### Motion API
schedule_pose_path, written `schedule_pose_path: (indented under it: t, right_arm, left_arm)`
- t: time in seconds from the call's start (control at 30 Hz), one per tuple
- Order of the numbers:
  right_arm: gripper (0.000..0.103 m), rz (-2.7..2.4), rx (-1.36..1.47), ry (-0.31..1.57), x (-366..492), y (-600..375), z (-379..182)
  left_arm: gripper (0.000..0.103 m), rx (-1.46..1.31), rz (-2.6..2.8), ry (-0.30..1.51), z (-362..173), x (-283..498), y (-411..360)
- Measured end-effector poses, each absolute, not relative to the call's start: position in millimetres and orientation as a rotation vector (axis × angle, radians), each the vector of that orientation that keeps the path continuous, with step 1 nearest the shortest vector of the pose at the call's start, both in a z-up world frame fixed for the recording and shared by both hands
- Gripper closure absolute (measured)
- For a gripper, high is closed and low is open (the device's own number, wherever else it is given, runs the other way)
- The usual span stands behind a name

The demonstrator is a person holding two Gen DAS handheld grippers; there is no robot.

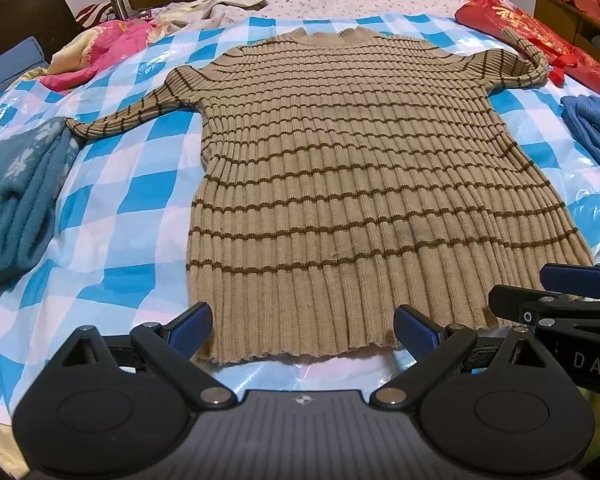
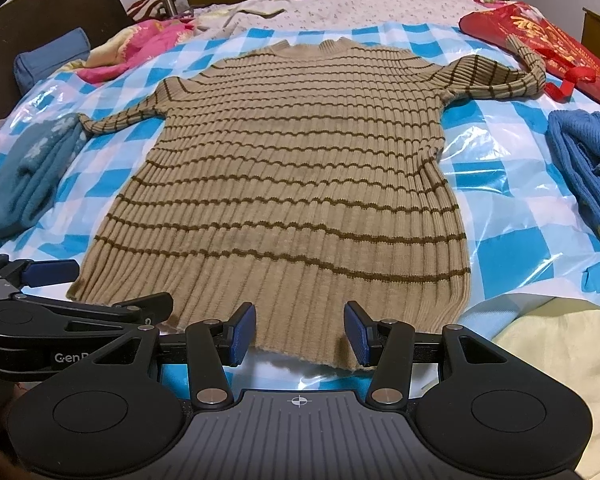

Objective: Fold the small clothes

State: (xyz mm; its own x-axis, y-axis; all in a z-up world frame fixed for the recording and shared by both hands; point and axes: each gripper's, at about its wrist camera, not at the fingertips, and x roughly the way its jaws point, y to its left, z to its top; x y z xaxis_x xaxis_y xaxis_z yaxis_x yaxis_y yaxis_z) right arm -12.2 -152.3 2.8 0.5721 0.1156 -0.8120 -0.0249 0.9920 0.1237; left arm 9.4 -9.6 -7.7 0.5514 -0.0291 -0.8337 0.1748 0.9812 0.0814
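Observation:
A tan ribbed sweater (image 1: 340,168) (image 2: 292,184) with thin brown stripes lies flat, front up, on a blue-and-white checked plastic sheet (image 1: 132,200), both sleeves spread out sideways. My left gripper (image 1: 303,326) is open wide at the hem's left part, its blue pads (image 1: 192,324) either side of the hem edge without pressing it. My right gripper (image 2: 300,332) is open at the hem's right part, the hem lying between its pads (image 2: 244,332). Each gripper shows in the other's view: the right gripper (image 1: 536,286) at the right edge, the left gripper (image 2: 114,285) at the left edge.
A teal fleece garment (image 1: 16,200) lies under the left sleeve's cuff. A folded blue knit (image 2: 580,168) sits at the right. A red bag (image 2: 540,36) touches the right cuff. Pink bedding (image 1: 100,52), a blue pillow (image 2: 48,60) and a dark headboard (image 2: 60,12) are behind.

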Motion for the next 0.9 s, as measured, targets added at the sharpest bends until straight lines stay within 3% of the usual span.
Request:
schedule_pose_path:
  t: [0.9]
  right_arm:
    - [0.055,0.047,0.147,0.981,-0.3,-175.3,-5.1]
  left_arm:
    - [0.0,0.182,-0.128,1.009,-14.2,23.4,-12.3]
